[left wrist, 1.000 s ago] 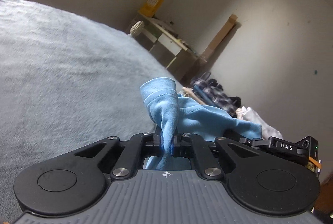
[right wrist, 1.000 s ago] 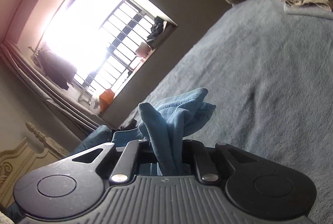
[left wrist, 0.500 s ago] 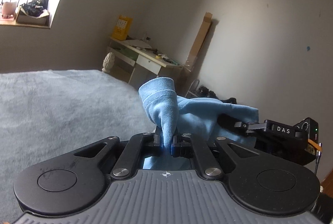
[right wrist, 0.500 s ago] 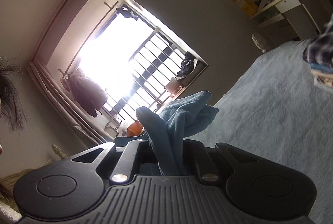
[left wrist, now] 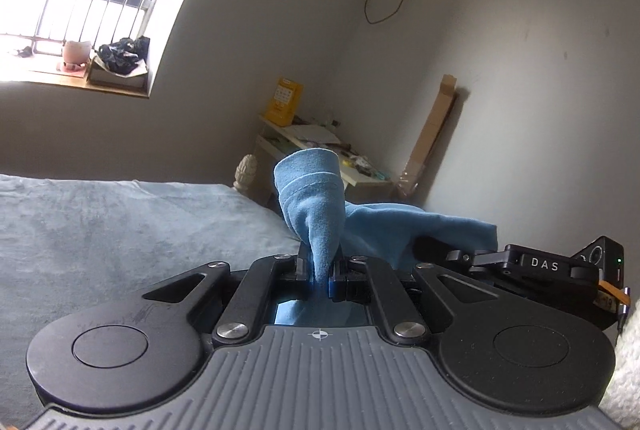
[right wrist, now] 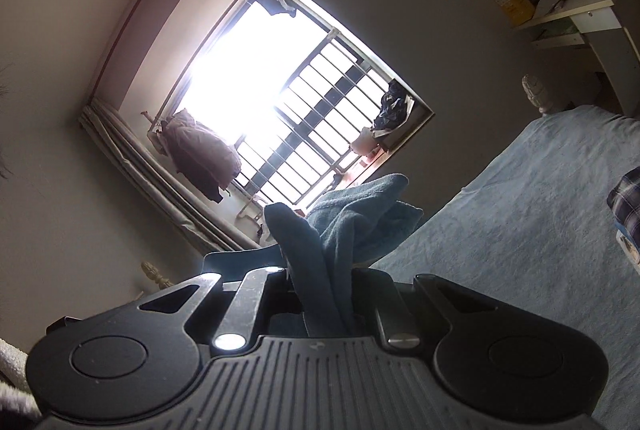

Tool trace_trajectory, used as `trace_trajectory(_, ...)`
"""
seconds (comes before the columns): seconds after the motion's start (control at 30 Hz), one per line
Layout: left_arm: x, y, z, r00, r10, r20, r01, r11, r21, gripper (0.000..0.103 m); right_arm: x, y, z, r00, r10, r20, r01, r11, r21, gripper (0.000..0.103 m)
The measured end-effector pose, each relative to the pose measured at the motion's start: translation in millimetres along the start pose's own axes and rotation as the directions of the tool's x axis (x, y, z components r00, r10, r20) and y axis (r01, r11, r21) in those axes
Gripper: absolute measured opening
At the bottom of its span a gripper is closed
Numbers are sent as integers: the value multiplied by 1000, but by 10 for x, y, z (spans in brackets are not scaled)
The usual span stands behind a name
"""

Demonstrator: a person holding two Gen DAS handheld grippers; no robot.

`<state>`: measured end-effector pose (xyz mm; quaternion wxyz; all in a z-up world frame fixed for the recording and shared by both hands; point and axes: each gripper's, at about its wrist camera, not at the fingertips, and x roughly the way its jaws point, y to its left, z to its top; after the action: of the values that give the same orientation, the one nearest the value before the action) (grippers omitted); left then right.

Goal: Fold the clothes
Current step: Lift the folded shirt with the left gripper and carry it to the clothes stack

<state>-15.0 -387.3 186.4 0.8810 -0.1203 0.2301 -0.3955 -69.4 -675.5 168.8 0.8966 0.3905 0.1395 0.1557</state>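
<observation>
Both grippers, left gripper (left wrist: 319,276) and right gripper (right wrist: 326,304), are clamping the blue garment (left wrist: 316,206) up above the bed (left wrist: 120,230), lifting to spread; next is laying it flat.

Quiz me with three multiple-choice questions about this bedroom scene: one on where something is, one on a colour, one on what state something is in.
1. Where is the yellow box?
A. on the desk
B. on the bed
C. on the windowsill

2. What colour is the garment being handled?
A. red
B. blue
C. white

3. How is the left tool?
A. wide open, empty
B. shut on the garment
C. lying on the bed

Answers: 1 A, it stands on the white desk by the wall. 2 B, the cloth is light blue. 3 B, fabric is pinched between its fingers.
</observation>
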Motion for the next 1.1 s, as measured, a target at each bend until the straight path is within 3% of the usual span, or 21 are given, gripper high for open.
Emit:
trace_trajectory(0.13, -62, -82, 147, 1000, -14, 15, 14, 1000, 11, 4, -60, 283, 150, 1000, 3, 9, -3, 998, -64, 11)
trace_trajectory(0.23, -39, -32, 228, 995, -96, 31, 95, 995, 30, 4, -116, 449, 229, 999, -21, 49, 26, 996, -87, 11)
trace_trajectory(0.33, 53, 161, 295, 977, -208, 38, 208, 978, 10, 4, -128, 568, 245, 992, -66, 108, 73, 995, -63, 11)
trace_trajectory(0.43, 203, 343, 338, 934, -356, 46, 357, 934, -31, 4, -134, 738, 212, 974, -141, 179, 150, 988, -38, 11)
trace_trajectory(0.57, 426, 495, 345, 866, -498, 30, 499, 865, -40, 4, -139, 959, 115, 928, -282, 244, 295, 955, -19, 11)
trace_trajectory(0.7, 678, 570, 163, 805, -592, -26, 591, 805, -41, 4, -173, 983, -88, 870, -390, 301, 399, 916, 35, 11)
trace_trajectory(0.8, 824, 620, -91, 778, -626, -45, 624, 779, -51, 4, -201, 875, -326, 829, -448, 336, 450, 890, 75, 11)
trace_trajectory(0.9, 921, 622, -292, 782, -619, -73, 613, 785, -87, 4, -204, 687, -559, 811, -480, 335, 470, 875, 115, 11)
trace_trajectory(1.1, 917, 501, -413, 811, -577, -94, 569, 816, -100, 4, -259, 309, -801, 827, -491, 273, 465, 871, 157, 11)
